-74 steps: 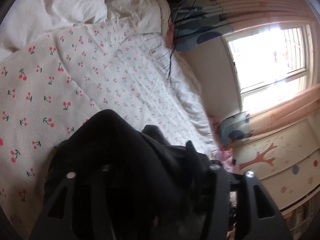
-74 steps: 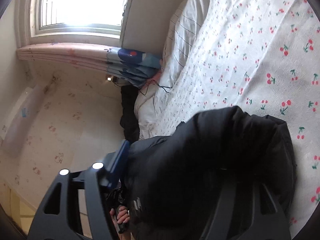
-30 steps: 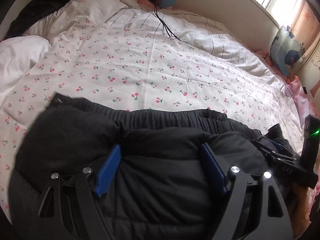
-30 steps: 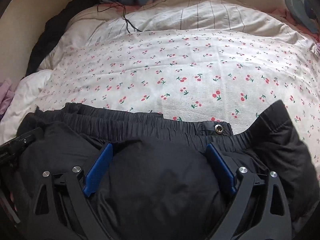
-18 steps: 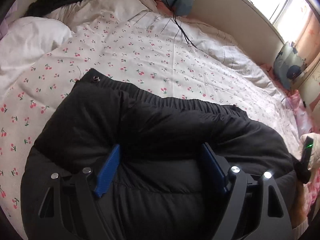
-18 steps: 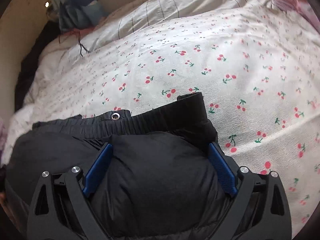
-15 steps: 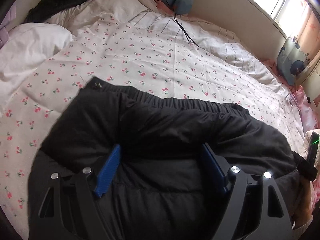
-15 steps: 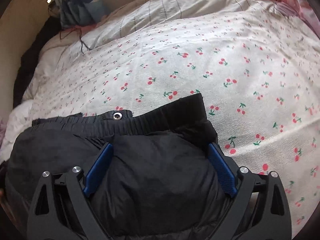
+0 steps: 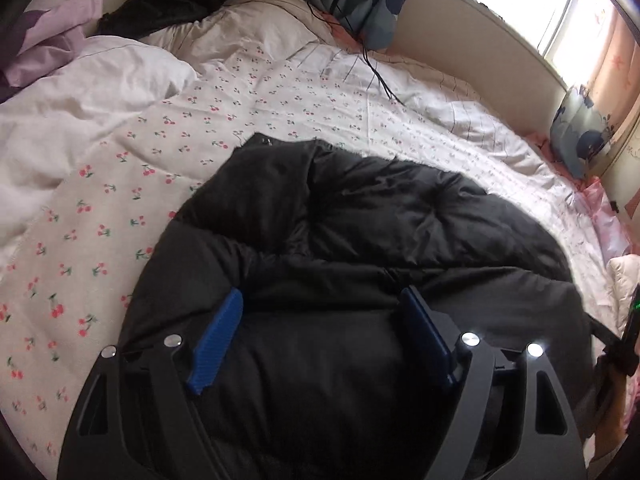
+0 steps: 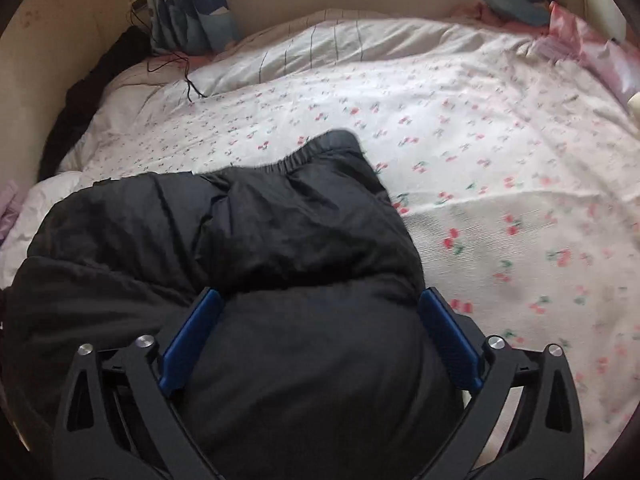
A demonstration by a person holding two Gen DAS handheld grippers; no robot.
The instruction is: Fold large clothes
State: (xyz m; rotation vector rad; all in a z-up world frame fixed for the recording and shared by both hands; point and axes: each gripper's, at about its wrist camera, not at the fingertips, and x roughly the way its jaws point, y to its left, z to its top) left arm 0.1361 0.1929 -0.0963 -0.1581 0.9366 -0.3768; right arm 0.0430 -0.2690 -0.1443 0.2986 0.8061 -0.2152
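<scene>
A black padded garment (image 9: 380, 208) with an elastic waistband lies bunched on the cherry-print bed sheet (image 9: 100, 200). My left gripper (image 9: 320, 296) is shut on a thick fold of it, and the puffy cloth fills the whole gap between the blue pads (image 9: 216, 340). In the right wrist view the same garment (image 10: 280, 220) bulges between the jaws of my right gripper (image 10: 318, 294). Those jaws are opening and stand very wide. The waistband (image 10: 304, 156) points away from me. The garment's near end is hidden under both grippers.
The cherry-print sheet (image 10: 500, 160) stretches out to the right. A white duvet (image 9: 80, 92), a lilac cloth (image 9: 52, 36) and dark clothes (image 9: 180, 4) are heaped at the far left. A black cable (image 9: 376, 72) trails near a blue patterned cushion (image 10: 200, 12).
Both grippers have swept sideways over the bed with the garment between their jaws. The garment's far end has bunched up and turned. The right jaws now stand a little wider.
</scene>
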